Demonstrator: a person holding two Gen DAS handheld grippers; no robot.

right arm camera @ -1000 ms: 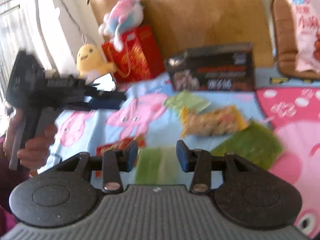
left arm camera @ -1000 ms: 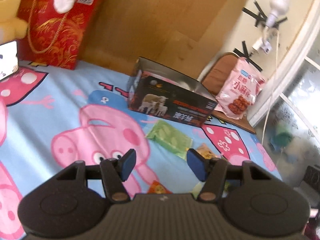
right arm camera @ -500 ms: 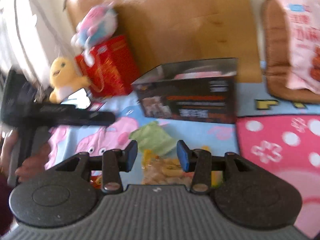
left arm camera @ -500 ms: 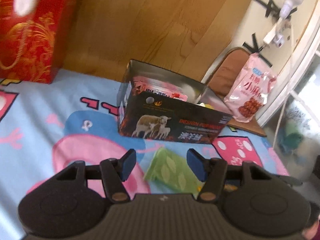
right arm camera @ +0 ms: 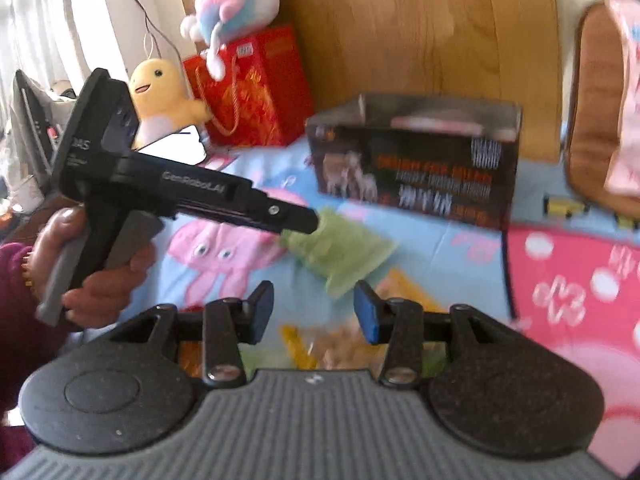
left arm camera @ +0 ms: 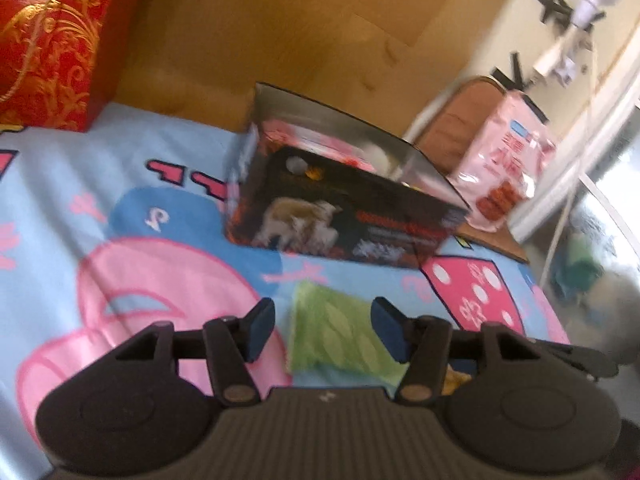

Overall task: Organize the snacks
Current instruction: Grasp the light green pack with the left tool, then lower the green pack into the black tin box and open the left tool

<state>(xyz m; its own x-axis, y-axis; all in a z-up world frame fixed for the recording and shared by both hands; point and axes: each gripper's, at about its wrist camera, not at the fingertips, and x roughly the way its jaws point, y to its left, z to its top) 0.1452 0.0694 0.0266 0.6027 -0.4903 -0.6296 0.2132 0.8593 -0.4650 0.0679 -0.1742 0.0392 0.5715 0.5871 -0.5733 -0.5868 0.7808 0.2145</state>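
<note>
On the side of the left gripper (right arm camera: 298, 222) white lettering reads "GenRobot.AI"; its jaws stand released around a green snack packet (left arm camera: 340, 336) with a pale leaf pattern, not pressing it. Behind lies an open black box (left arm camera: 344, 216) showing sheep, print blurred. Right gripper (right arm camera: 314, 312) is released, empty, above a yellow packet (right arm camera: 332, 340) on the cartoon-pig bedsheet (left arm camera: 120, 200)

a red gift bag (right arm camera: 248, 92) with gold print stands far ahead-left of the grippers, a yellow plush chick (right arm camera: 160, 98) beside it and a pink-blue plush (right arm camera: 236, 4) on top. a brown cushion (left arm camera: 460, 128) leans far ahead-right, and the cartoon-pig blanket (left arm camera: 80, 200) spreads below.
</note>
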